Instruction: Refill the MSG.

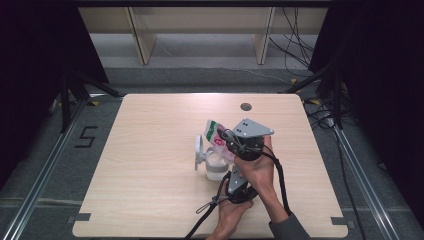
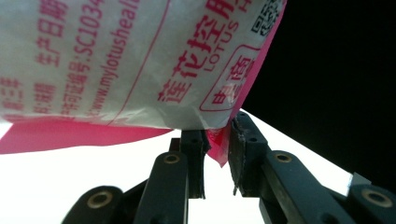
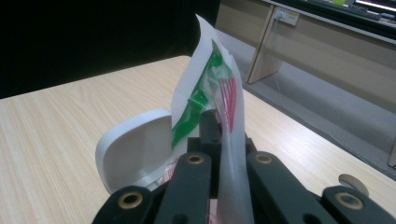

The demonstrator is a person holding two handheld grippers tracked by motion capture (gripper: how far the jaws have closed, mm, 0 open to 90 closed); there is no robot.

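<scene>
Both tools clamp the sachet (image 1: 216,134) (right tool (image 3: 219,140), left tool (image 2: 217,154)), its lower half hidden above the jar (image 1: 215,167)

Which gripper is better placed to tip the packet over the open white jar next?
Right, probably. The right gripper clamps the packet high, above the white jar. The left gripper pinches only its lower corner.

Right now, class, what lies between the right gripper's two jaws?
In the right gripper view, the right gripper is pinched shut on the packet, its thin plastic edge between the jaws.
</scene>
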